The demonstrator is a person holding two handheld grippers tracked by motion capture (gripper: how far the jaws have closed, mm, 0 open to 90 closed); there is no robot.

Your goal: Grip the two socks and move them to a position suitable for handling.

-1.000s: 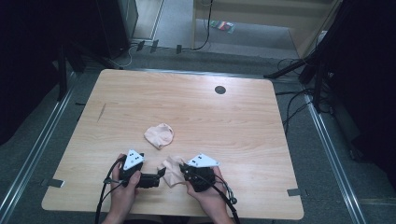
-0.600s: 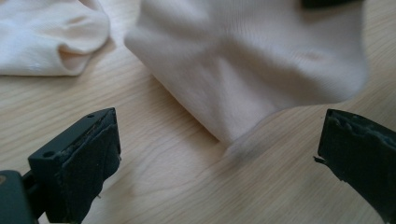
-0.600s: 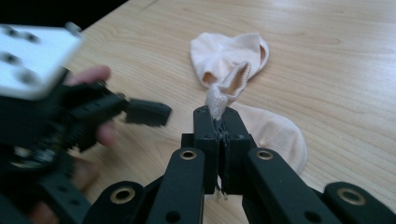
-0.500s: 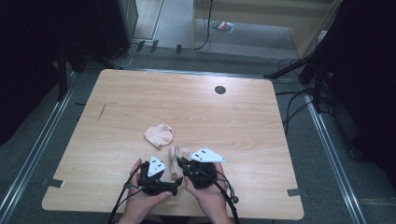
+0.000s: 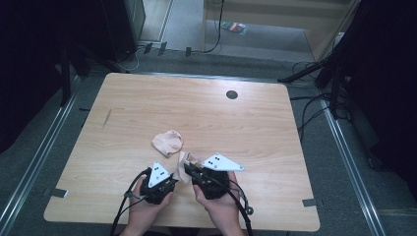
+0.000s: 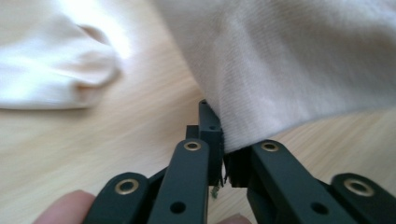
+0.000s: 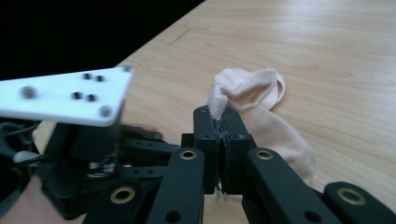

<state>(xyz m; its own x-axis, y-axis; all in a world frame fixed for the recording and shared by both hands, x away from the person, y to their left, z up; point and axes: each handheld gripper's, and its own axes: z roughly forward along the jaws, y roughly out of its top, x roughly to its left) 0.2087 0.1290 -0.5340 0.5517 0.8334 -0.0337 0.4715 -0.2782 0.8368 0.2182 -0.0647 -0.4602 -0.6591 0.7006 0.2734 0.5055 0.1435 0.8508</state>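
Soft knit cloth sock (image 7: 261, 116), smooth matt wood table (image 5: 255, 123)

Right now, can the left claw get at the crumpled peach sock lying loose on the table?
Probably not yet: the left claw is shut on the held peach sock. The crumpled peach sock lies close ahead, nothing between.

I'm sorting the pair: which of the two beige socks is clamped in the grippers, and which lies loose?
The sock at the table's near edge is pinched by both the left gripper and right gripper. The bunched sock farther out lies loose, untouched.
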